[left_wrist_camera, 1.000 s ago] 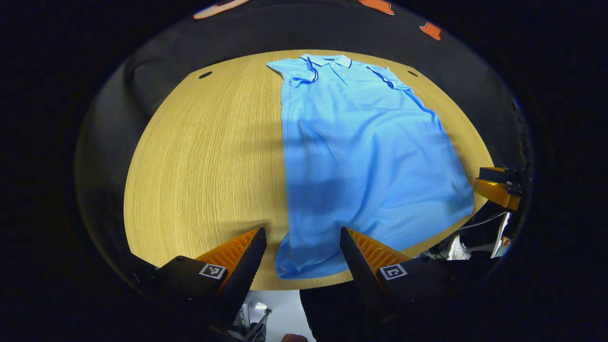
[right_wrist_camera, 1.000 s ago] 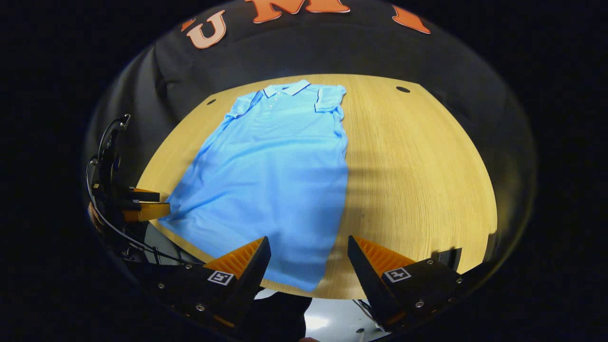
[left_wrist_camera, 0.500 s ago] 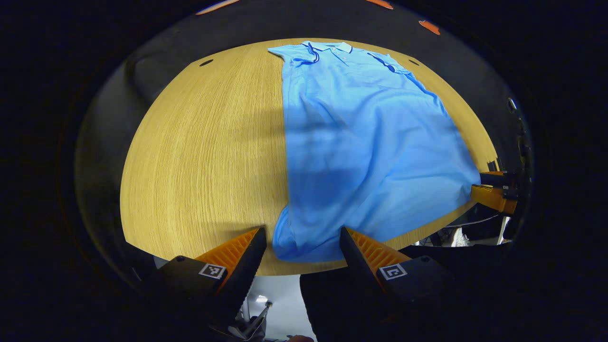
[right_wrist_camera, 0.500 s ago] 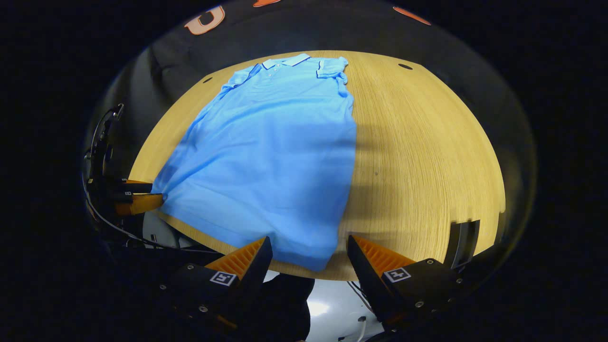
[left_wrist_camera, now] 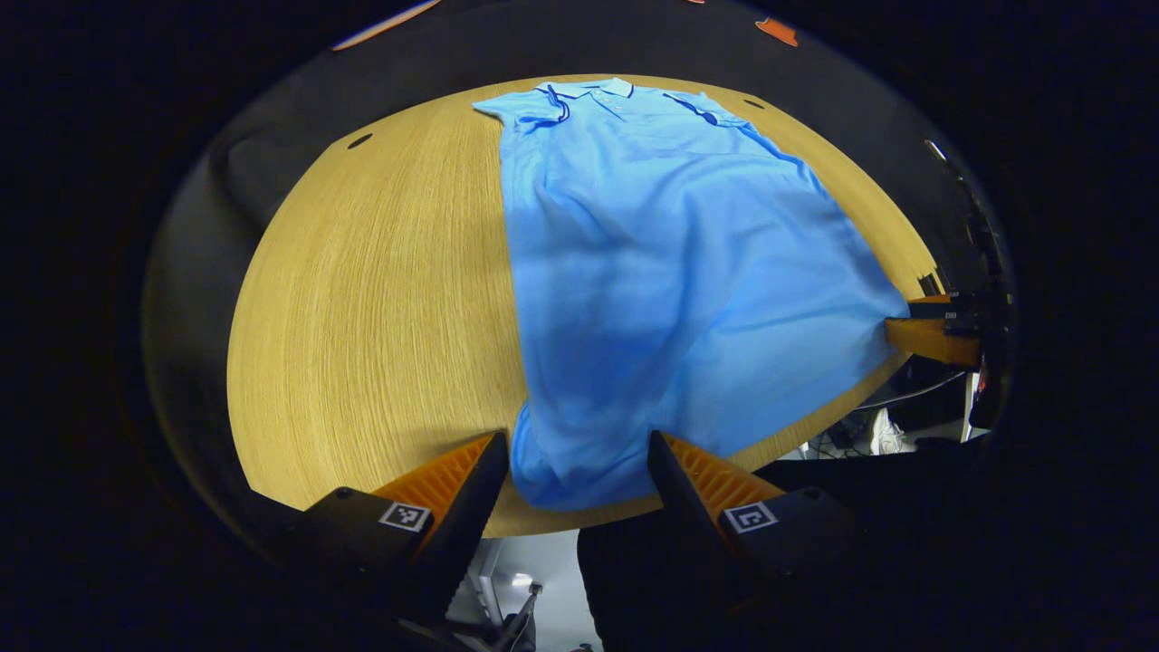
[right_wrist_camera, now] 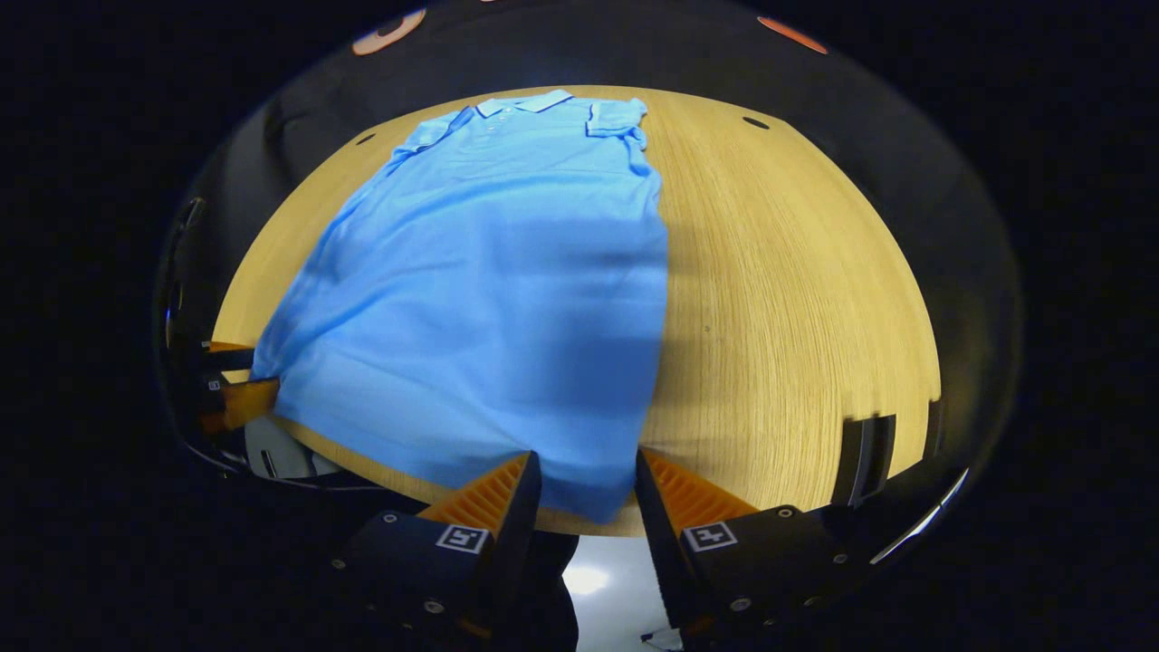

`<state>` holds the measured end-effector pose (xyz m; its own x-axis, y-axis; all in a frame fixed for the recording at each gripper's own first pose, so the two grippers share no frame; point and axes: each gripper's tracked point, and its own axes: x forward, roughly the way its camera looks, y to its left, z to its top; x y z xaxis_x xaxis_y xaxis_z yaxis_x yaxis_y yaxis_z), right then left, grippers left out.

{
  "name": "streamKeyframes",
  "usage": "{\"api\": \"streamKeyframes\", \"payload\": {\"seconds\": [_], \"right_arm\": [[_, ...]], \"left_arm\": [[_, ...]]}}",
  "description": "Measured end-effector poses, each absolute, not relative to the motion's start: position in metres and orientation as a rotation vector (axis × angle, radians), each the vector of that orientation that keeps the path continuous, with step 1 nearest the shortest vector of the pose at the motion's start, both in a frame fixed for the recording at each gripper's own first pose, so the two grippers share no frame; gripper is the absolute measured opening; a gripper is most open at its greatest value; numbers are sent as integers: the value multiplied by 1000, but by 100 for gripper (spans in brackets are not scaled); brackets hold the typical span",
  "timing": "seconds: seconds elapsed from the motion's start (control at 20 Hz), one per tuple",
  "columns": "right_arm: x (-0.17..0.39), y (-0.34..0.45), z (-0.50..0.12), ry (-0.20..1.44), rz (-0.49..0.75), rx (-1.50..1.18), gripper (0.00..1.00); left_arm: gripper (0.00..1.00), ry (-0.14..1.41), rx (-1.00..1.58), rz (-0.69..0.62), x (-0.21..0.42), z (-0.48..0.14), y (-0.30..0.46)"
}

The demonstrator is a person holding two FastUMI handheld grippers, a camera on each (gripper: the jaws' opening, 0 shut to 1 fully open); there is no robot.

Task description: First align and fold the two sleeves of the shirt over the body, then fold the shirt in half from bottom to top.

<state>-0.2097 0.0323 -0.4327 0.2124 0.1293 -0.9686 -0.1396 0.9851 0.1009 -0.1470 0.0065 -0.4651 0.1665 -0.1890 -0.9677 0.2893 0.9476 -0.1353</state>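
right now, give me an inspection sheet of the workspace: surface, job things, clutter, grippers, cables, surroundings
surface: wooden table, two small dark holes near its far edge.
job's things: blue polo shirt lies flat, collar at the far end, both sleeves already folded in, bottom hem at the near edge.
clutter: nothing seen on the table.
grippers: left gripper open, its fingers either side of the hem's left corner; right gripper narrowed around the hem's right corner, grip on the cloth not certain.
cables: dark cables hang below the table edge by the right gripper.
surroundings: black cloth wall behind, pale floor below.
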Motion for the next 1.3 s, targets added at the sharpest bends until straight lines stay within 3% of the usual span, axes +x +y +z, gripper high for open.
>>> {"api": "streamKeyframes", "payload": {"seconds": [0.05, 0.2, 0.25, 0.35, 0.4, 0.5, 0.6, 0.65, 1.3], "right_arm": [[-208, 34, -434, 1351, 187, -9, 65], [-199, 33, -435, 1354, 146, 31, 40], [-198, 34, -436, 1360, 130, 56, 26], [-194, 39, -435, 1364, 147, 86, 15], [-192, 43, -434, 1361, 160, 109, 13], [-191, 50, -435, 1361, 169, 166, 5], [-192, 58, -432, 1371, 191, 209, 2], [-192, 61, -432, 1370, 200, 219, 2], [-143, 56, -381, 1206, 313, 313, 2]], "left_arm": [[100, 1369, 86, -332, -148, -465, 7], [99, 1404, 76, -316, -147, -465, 7], [88, 1409, 68, -305, -144, -464, 6], [65, 1434, 51, -277, -140, -466, 5], [67, 1425, 31, -260, -136, -466, 4], [17, 1446, 0, -222, -135, -467, 2], [17, 1464, -13, -228, -136, -468, 2], [9, 1463, -26, -236, -134, -466, 1], [9, 1292, -75, -229, -72, -413, -8]]}}
